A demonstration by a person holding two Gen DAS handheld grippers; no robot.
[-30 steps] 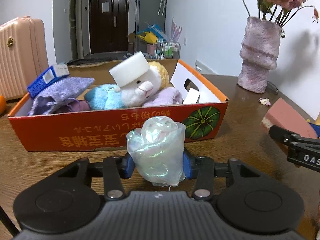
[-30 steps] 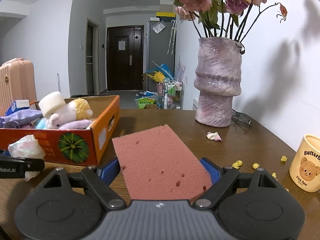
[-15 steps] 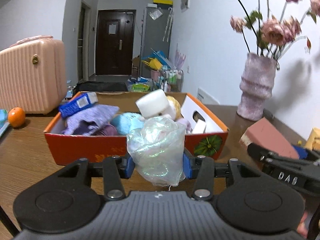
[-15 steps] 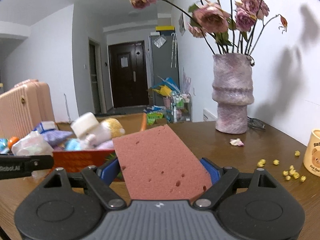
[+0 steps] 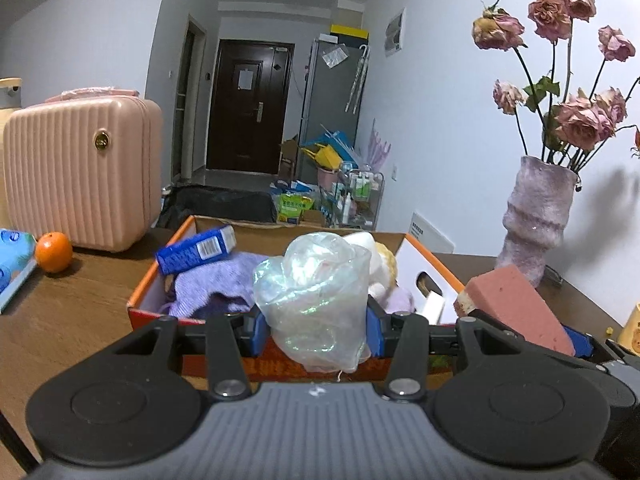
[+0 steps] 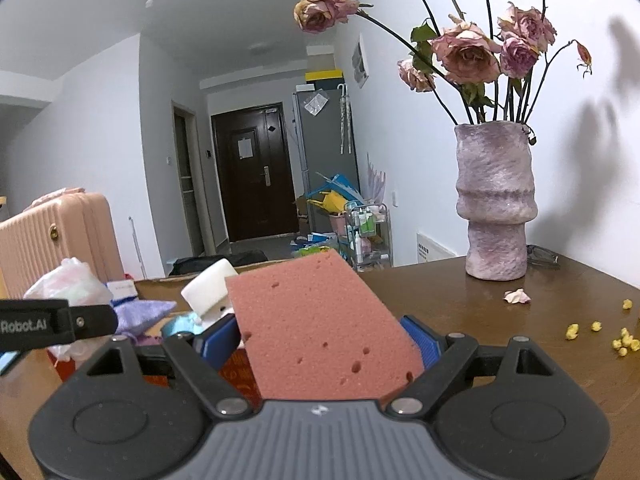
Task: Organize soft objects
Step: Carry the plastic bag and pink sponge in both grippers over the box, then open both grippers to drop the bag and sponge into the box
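Orange (image 5: 53, 257) beside pink suitcase (image 5: 80, 172)

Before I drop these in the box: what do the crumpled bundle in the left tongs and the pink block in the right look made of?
Bundle: thin iridescent plastic film, probably; translucent, glossy, crinkled. Pink block: open-cell foam sponge; matte, pitted with pores.

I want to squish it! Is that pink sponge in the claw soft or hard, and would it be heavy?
The sponge is probably soft and springy: it is full of little holes. It likely weighs very little, since the right claw holds it by one end and it sticks out without drooping. It probably won't slip, because its rough sides sit snug between the blue pads.
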